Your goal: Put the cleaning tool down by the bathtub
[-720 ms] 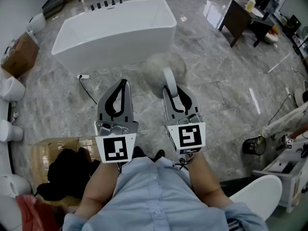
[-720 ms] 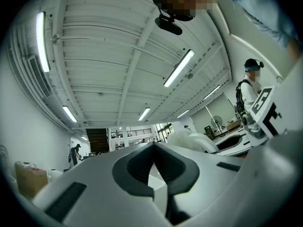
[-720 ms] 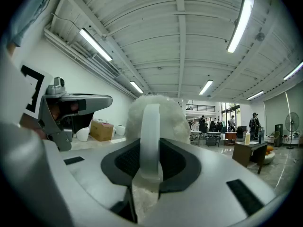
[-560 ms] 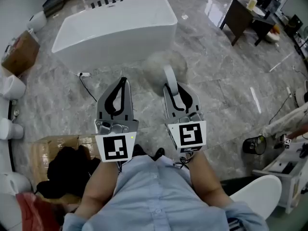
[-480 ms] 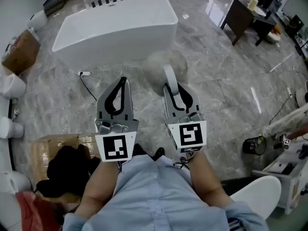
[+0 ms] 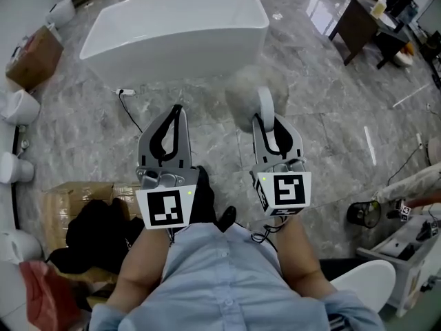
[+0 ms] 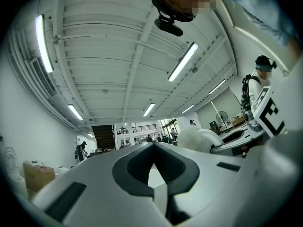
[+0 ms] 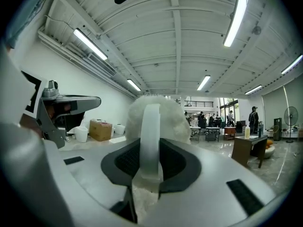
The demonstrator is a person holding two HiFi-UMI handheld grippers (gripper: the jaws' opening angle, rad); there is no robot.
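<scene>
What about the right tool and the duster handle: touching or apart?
Touching. The right gripper view shows the right tool clamped on the white duster handle.

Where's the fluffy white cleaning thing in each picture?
Head view: the fluffy cleaning tool is upper middle, sticking out of the right gripper, near a corner of the bathtub.
Left gripper view: right of middle, beyond this gripper's closed jaws.
Right gripper view: dead centre, its handle between the jaws.
Shared landmark: the cardboard box, off to the left in all three.
</scene>
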